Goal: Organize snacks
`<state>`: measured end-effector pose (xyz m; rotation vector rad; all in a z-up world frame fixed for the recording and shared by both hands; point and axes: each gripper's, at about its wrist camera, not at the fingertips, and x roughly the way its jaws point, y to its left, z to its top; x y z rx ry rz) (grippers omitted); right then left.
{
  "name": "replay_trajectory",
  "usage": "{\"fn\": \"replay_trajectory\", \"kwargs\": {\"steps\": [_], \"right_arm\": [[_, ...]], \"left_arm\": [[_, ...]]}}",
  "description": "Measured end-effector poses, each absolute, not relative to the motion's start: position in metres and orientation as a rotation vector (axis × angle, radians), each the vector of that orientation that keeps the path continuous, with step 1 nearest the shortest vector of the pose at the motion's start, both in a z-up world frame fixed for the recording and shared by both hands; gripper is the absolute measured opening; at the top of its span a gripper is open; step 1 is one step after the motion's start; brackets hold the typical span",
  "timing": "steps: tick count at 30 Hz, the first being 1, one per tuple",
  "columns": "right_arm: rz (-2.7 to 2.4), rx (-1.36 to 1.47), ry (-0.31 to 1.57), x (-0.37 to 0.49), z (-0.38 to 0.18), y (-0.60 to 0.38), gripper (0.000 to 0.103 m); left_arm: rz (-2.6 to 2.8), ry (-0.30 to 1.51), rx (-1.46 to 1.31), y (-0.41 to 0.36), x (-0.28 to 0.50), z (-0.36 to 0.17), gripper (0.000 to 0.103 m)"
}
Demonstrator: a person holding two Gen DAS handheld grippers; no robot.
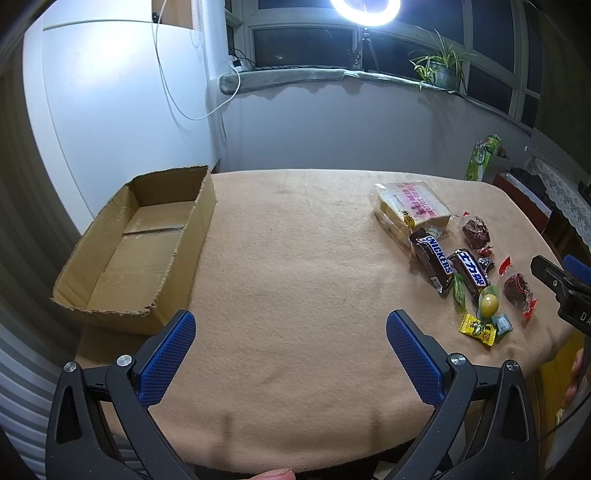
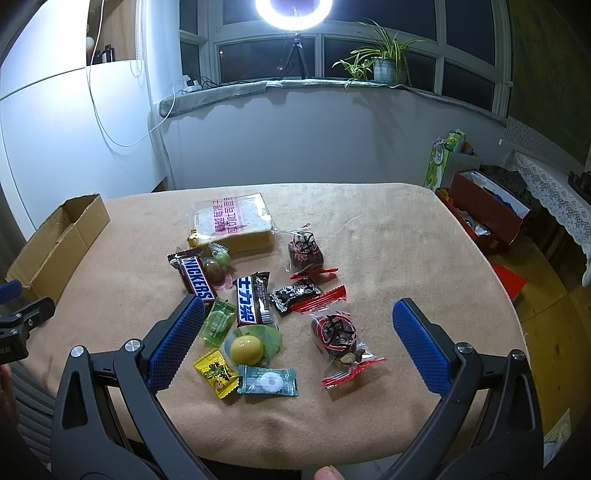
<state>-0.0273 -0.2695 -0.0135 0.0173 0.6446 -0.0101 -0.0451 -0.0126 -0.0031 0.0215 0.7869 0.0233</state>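
An empty cardboard box (image 1: 147, 251) sits at the table's left edge; it also shows in the right wrist view (image 2: 59, 243). Snacks lie in a loose pile on the right: a bagged bread loaf (image 2: 234, 221), a Snickers bar (image 2: 195, 280), a second Snickers bar with Chinese lettering (image 2: 251, 304), a yellow ball candy (image 2: 246, 349), a yellow sachet (image 2: 216, 373), a teal candy (image 2: 267, 380) and dark wrapped cakes (image 2: 336, 334). My left gripper (image 1: 291, 332) is open and empty over bare cloth. My right gripper (image 2: 299, 325) is open above the near snacks, holding nothing.
The table (image 1: 295, 258) has a tan cloth cover. A ring light (image 2: 295, 11) and a potted plant (image 2: 384, 59) stand on the windowsill behind. Boxes and a green carton (image 2: 439, 162) sit on the floor to the right.
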Motion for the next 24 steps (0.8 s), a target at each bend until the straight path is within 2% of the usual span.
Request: {"fn": "replay_trajectory", "kwargs": {"steps": [24], "right_arm": [[-0.019,0.001,0.658,-0.0298,-0.0191,-0.2694,0.103]], "left_arm": [[0.016,0.797,0.019,-0.0117,-0.0443,-0.0048,0.103]]}}
